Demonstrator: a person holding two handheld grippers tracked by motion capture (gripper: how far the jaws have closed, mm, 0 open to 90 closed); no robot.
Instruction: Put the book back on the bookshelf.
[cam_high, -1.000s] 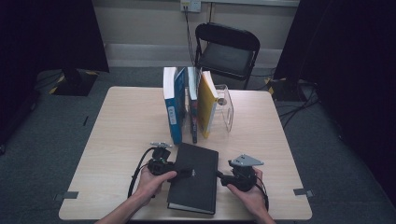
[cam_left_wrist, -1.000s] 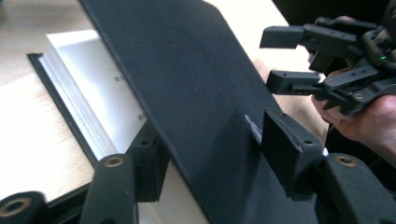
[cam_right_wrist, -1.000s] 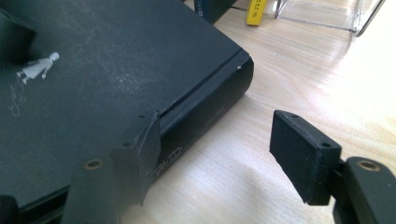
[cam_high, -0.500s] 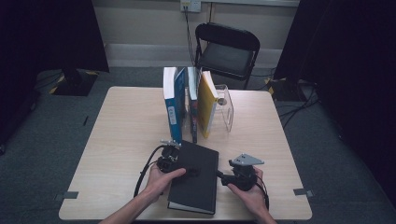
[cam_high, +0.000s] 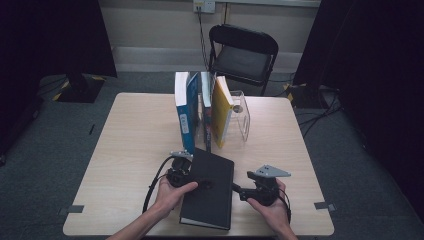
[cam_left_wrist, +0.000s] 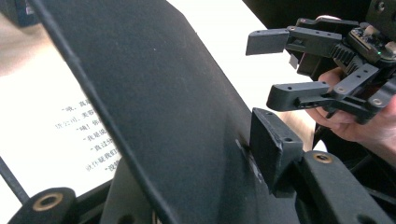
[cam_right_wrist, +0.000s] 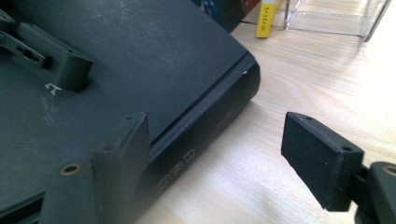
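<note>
Centrally, at the near edge of the table (cam_high: 125, 150), one black hardcover book (cam_high: 210, 187) lies with its spine toward 3 o'clock and its front cover lifted at the 9 o'clock side; the left gripper view looks past the raised cover onto a printed page (cam_left_wrist: 51, 140). Left gripper (cam_high: 192, 184) sits at the book's 9 o'clock edge, jaws having just been closing, and they clamp the cover, one pad on its outer face and the other underneath. Right gripper (cam_high: 239, 191) waits at the book's 3 o'clock, beside the spine, its jaws having just been opening; they stand apart with one jaw over the cover edge and the other over bare wood, gripping nothing. Judged stage: early. Cover is caught and partly raised; swinging it fully open, or lifting the book toward the row, is left, and I cannot tell which is meant. At 12 o'clock of the book stands a row of upright books, three as far as I can count: a blue one (cam_high: 184, 112), a dark one (cam_high: 205, 110) and a yellow one (cam_high: 220, 110). One clear acrylic stand (cam_high: 243, 117) touches the row at its 3 o'clock. One black folding chair (cam_high: 242, 55) stands beyond the table at 12 o'clock. Two grippers, two hands.
</note>
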